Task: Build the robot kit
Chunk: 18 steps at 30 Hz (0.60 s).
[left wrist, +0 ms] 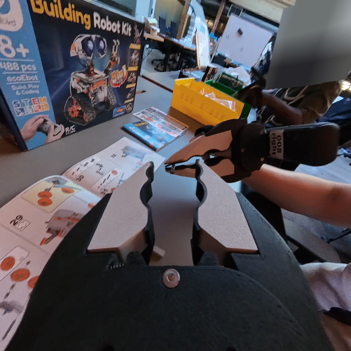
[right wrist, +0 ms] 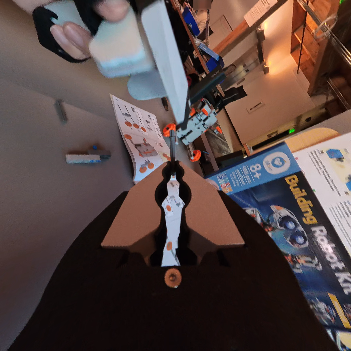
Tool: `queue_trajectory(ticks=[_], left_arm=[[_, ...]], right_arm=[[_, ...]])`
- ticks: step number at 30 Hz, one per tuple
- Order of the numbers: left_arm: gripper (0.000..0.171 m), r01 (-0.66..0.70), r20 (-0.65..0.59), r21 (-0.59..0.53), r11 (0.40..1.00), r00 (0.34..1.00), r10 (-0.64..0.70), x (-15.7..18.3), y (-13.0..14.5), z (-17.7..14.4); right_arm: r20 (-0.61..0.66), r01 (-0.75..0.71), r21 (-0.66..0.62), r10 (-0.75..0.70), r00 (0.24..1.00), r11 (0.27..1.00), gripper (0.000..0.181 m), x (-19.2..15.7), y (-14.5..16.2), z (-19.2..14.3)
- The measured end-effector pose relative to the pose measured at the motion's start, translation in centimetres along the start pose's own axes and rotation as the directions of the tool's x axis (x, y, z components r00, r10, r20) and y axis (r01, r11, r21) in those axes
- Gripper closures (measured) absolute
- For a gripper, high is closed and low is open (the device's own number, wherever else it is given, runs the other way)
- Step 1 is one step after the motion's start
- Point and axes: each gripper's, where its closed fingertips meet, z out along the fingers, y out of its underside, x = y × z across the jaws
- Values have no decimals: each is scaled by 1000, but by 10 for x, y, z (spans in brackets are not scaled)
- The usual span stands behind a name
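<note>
Pinching a thin dark axle (right wrist: 172, 152), my right gripper (right wrist: 172, 167) had its tips closed on one end, and the rod ran straight out along the fingers, its long axis pointing away from the camera. It was slim, stiff and matt black. Its far end met an orange hub (right wrist: 169, 129) on a grey and white brick model (right wrist: 197, 123) with orange parts; I could not tell whether it was seated. From the left wrist view the same axle (left wrist: 172, 168) showed end-on as a small dark stub at the right gripper's (left wrist: 168, 164) tips, above the grey table (left wrist: 171, 205).

My left gripper (left wrist: 174, 167) was spread wide and held nothing, its flat, grainy pale pads (left wrist: 125, 209) edged in wavy black. In the right wrist view one pale left finger (right wrist: 167, 62) crossed the frame and covered part of the model.

An open booklet (left wrist: 57, 199) with printed steps lay glossy and curled on the table under the left gripper. Behind it stood a tall blue and black kit box (left wrist: 76, 66). More leaflets (left wrist: 157, 129) lay flat farther on, near a yellow plastic bin (left wrist: 199, 100) with a clear bag inside and a green bin (left wrist: 245, 110) behind it. A small white and grey brick piece (right wrist: 87, 156) and a short grey pin (right wrist: 60, 111) lay apart on the table.
</note>
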Motion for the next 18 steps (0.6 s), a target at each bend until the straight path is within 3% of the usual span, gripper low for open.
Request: queue_trajectory(ticks=[5,7,9,11,14,16,18], left_arm=[[167,-49,73,-117,992,996,58,-17,31,-10],[168,-57,83,-84,995,995,64,-20,30,-16],[158,-32,102,-48,998,994,37,-26,27,-22],[170,-9,79,-36,999,997,12,-24,27,-27],[170,-25,114,-57,998,993,31,-28,31,-35],[171,-20,190,-32,999,981,25,-36,27,-48],[170,-11,264,-3,1000,965,12,-42,24,-67]], right_arm=[[27,45,32,-46,999,998,179,-16,-17,22],[36,46,48,-48,998,998,179,-17,-22,29],[81,23,91,-30,996,996,178,-23,-30,35],[88,22,94,-31,996,995,178,-25,-32,42],[95,-10,124,-2,996,992,177,-30,-38,46],[98,-62,128,50,994,990,156,-30,-38,45],[180,-157,95,138,974,983,156,-41,-29,36]])
